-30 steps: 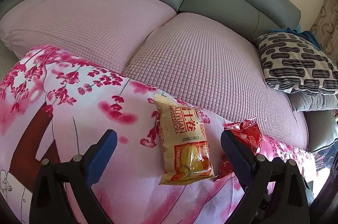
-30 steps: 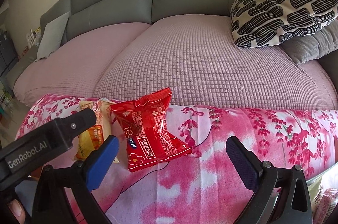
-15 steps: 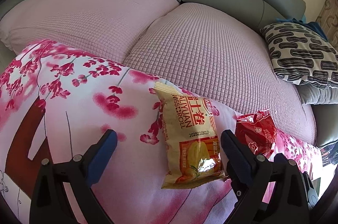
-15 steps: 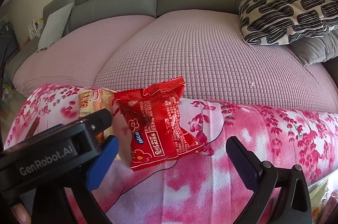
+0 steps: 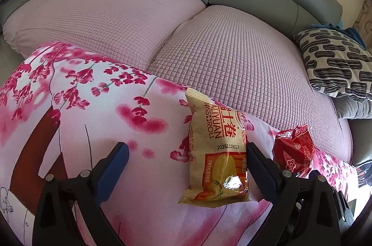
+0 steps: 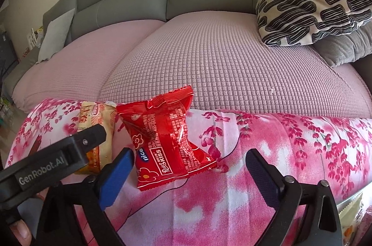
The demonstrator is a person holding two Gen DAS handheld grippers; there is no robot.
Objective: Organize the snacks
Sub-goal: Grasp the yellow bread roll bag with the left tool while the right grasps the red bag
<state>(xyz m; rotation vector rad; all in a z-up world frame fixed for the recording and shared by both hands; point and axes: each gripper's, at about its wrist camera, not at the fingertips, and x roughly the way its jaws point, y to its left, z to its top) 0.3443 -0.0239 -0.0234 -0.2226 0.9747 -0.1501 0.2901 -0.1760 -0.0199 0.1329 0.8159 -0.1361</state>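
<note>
Looking along the left gripper (image 5: 184, 167), its blue pads stand wide apart with nothing pressed between them; the yellow Swiss-roll packet (image 5: 216, 153) lies flat on the floral blanket (image 5: 93, 106), just inside the right-hand pad and on the near side of the pink sofa seat (image 5: 232, 55). It looks light, soft and puffed with air, so I'd pinch it across its narrow width, gently, or the cake inside gets squashed. Along the right gripper (image 6: 189, 172), the jaws have just been closing a little but remain apart, with the red snack packet (image 6: 167, 136) lying between them, untouched, on the same blanket beside the yellow one. Its foil looks slick and crinkly; the flat crimped end nearest the sofa seat seems the surest hold.
</note>
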